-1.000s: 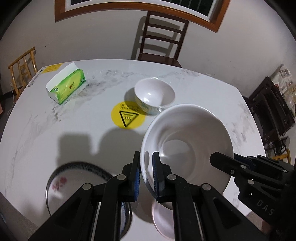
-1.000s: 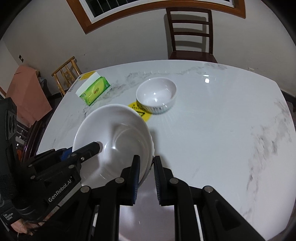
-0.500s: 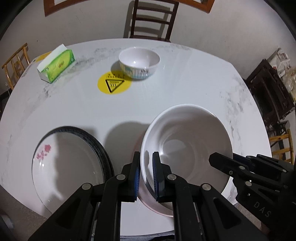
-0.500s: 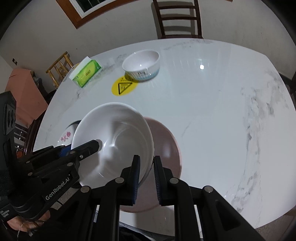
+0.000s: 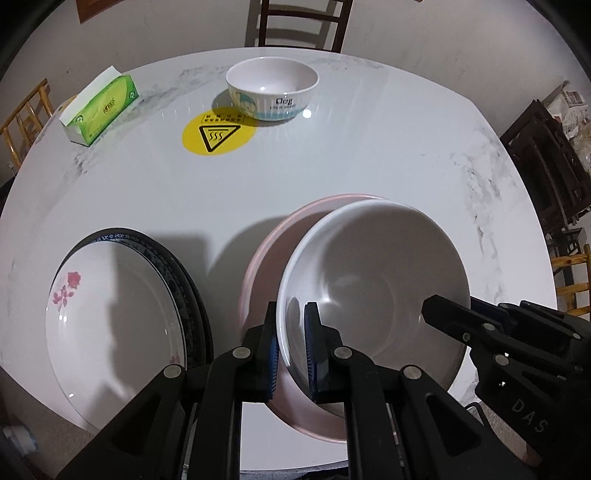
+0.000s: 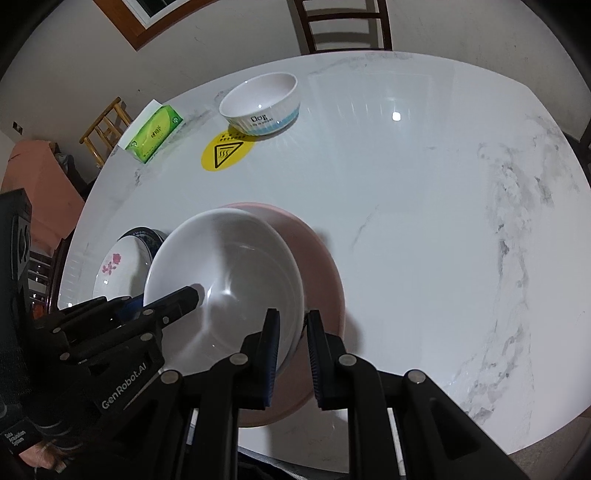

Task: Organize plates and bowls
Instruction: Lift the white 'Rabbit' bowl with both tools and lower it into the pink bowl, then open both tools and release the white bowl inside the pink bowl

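Far left of the left wrist view: white shallow plate with a pink rose print (image 5: 110, 325), sitting on a dark blue-rimmed plate (image 5: 188, 291), near edge of the white marble tabletop (image 5: 369, 155). Just beside it, the wide pale pink plate (image 5: 266, 266) flat on the tabletop. I've got the large plain white bowl (image 5: 373, 288) held over that pink plate with both tools: left gripper (image 5: 291, 350) jaws pinching the bowl's left rim, wall between the blue pads; right gripper (image 6: 291, 350) jaws pinching the opposite rim the same way. Can't tell if the bowl's foot is touching the pink plate; it sits off-centre, toward the plate's right and near side in the left view. My read: mid-placement, nesting the bowl on the pink plate. Next move calls for lowering level, centring it, then spreading both sets of jaws together so it doesn't tip. Risk: bowl looks tilted, one-sided release could make it slide on the glazed plate. Further back, well apart: green tissue box (image 5: 99, 110) at far left, round yellow hot-surface warning sticker (image 5: 218, 134), small white bowl with a cartoon dog print (image 5: 271, 88) touching the sticker's edge, still to be sorted. Dark wooden chair (image 5: 299, 26) behind the tabletop. Nothing blocks the drop path.
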